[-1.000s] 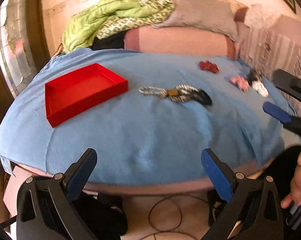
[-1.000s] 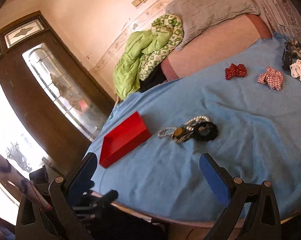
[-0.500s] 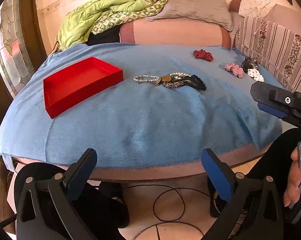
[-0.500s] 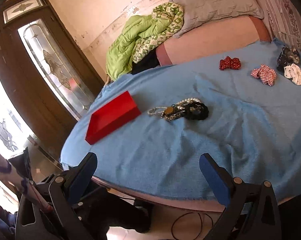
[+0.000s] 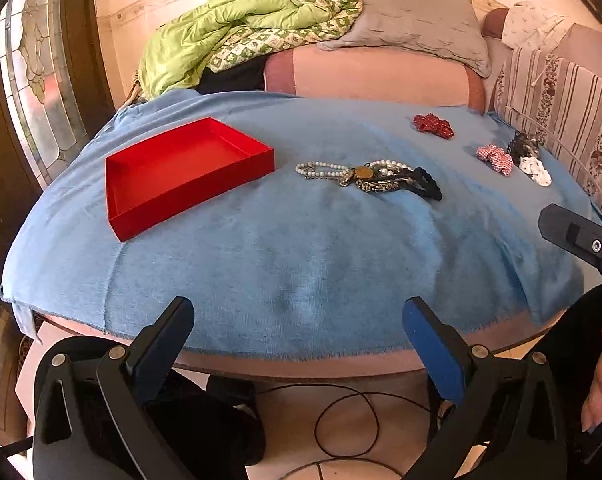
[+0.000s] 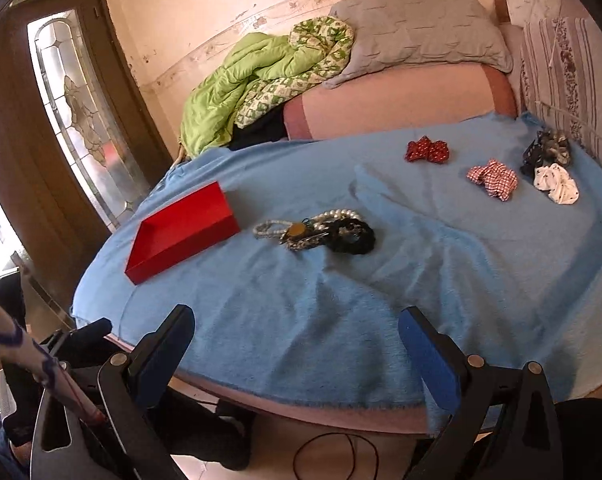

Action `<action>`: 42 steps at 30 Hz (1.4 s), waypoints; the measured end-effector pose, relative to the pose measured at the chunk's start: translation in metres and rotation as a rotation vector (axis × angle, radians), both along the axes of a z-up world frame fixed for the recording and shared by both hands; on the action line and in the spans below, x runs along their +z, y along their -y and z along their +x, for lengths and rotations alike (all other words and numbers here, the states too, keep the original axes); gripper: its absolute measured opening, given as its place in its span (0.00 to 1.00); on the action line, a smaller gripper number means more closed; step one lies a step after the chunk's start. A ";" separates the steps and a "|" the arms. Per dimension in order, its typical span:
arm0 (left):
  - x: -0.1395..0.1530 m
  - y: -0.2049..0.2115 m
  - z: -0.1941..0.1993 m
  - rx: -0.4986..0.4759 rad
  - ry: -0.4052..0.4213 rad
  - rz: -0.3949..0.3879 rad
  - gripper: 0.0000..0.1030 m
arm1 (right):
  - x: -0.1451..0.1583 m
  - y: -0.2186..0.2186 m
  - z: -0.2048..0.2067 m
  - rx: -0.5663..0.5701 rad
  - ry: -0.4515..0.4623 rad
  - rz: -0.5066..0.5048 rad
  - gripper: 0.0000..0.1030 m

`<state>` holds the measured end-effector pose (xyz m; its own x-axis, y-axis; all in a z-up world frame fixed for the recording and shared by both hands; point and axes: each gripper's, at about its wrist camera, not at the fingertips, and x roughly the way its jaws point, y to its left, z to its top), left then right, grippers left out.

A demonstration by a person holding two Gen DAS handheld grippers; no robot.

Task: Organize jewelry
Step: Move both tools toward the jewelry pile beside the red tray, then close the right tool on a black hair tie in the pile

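A tangled pile of jewelry, pearl strands, a chain with a gold pendant and a black piece, lies mid-table on the blue cloth. An empty red tray sits to its left. My left gripper hangs open at the table's near edge, well short of the jewelry. Over the near edge, further right, my right gripper is also open and holds nothing. Part of the right gripper's body shows at the right of the left wrist view.
Several fabric scrunchies lie at the far right: red, red-checked, white and dark. Behind the table are a pink sofa, a grey pillow, and a green blanket. A cable loops on the floor below.
Both grippers have drawn back and levelled, so the table's near edge and the floor now show. The jewelry and tray have not moved. Both stay open.
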<state>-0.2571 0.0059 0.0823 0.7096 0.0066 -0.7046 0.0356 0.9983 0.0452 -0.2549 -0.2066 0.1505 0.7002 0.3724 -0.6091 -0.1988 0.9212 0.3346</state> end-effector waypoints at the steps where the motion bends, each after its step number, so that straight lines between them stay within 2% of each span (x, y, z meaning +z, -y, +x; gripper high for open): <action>1: 0.000 -0.001 0.001 0.001 -0.001 0.000 1.00 | 0.000 0.000 0.000 -0.003 -0.002 -0.003 1.00; 22: -0.006 -0.007 0.013 0.007 -0.033 -0.011 1.00 | -0.005 -0.009 0.010 0.015 -0.035 -0.026 1.00; 26: -0.004 -0.013 0.025 0.011 -0.032 -0.028 1.00 | -0.003 -0.005 0.023 0.022 -0.043 0.000 0.98; 32: -0.008 -0.022 0.066 -0.034 -0.109 -0.082 1.00 | -0.001 -0.010 0.055 0.062 -0.062 -0.003 0.98; 34: -0.008 -0.031 0.086 -0.031 -0.132 -0.122 1.00 | -0.002 -0.014 0.067 0.083 -0.068 -0.018 0.90; 35: -0.008 -0.032 0.092 -0.032 -0.134 -0.129 1.00 | -0.001 -0.016 0.073 0.089 -0.072 -0.037 0.81; 39: -0.003 -0.035 0.129 -0.037 -0.117 -0.098 1.00 | 0.005 -0.014 0.105 0.085 -0.071 -0.080 0.72; 40: -0.002 -0.033 0.139 -0.050 -0.120 -0.093 0.93 | 0.008 -0.012 0.116 0.082 -0.065 -0.087 0.71; 41: -0.003 -0.031 0.150 -0.061 -0.128 -0.090 0.82 | 0.011 -0.009 0.126 0.078 -0.059 -0.101 0.70; 42: -0.005 -0.027 0.162 -0.071 -0.141 -0.093 0.77 | 0.010 -0.006 0.138 0.071 -0.064 -0.119 0.68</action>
